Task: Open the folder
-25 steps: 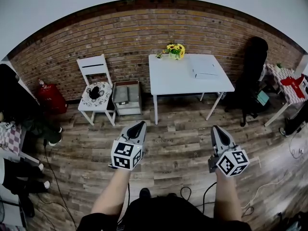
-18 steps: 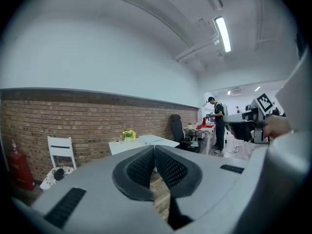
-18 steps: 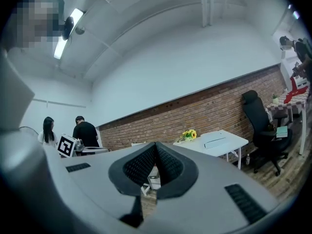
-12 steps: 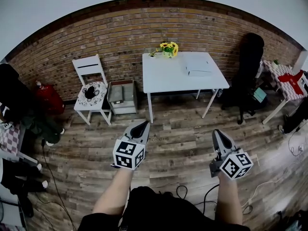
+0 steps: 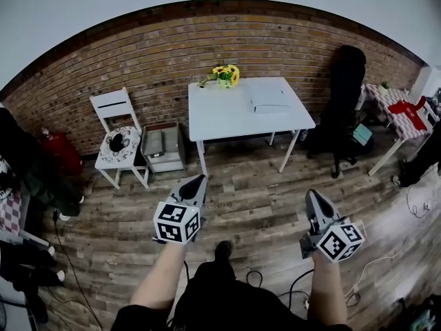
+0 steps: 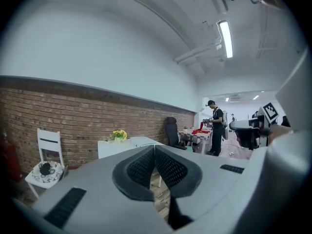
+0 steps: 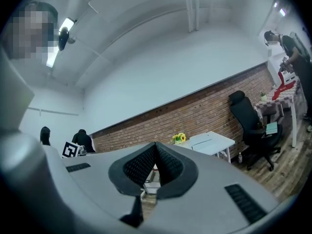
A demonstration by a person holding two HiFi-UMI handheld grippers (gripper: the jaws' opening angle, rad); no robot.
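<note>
**Item: folder [image 5: 269, 101].** Pale, flat and closed. It lies on the white tabletop [image 5: 220, 119], toward 1 o'clock of the tabletop's middle. From where I stand it is at about 12 o'clock, well apart from both my tools, with bare wooden floor [image 5: 255, 192] between us.

**Neighbours.**
- A pot of yellow flowers [image 5: 224, 74] stands at the tabletop's far edge, at 11 o'clock of its middle. It is near the folder but apart from it.
- A white chair [image 5: 117, 126] stands at 9 o'clock of the table.
- A black office chair [image 5: 341, 95] stands at 3 o'clock of the table.

**Left gripper [image 5: 198, 180].** My fingers [image 6: 139, 167] are clenched pad to pad, with nothing between them.

**Right gripper [image 5: 311, 194].** My fingers [image 7: 139, 167] are likewise pressed together and empty. They point toward the table.

**Handling, by my estimate.**
- The folder looks thin and light. I judge the cover stiff enough to swing as one sheet, yet liable to bend if I pinch it near a corner.
- The surface looks smooth. I expect it to skate on the slick tabletop if I lift the cover with one tool alone.
- It is not fragile, though the cover could crease.

**Where to take hold.**
- One set of fingers takes the free long edge of the top cover, opposite the spine, and grips the cover only.
- The other gripper presses the lower part down near the spine.
- I cannot tell from here which edge is the spine. The folder is too small and too plain in every view.
</note>
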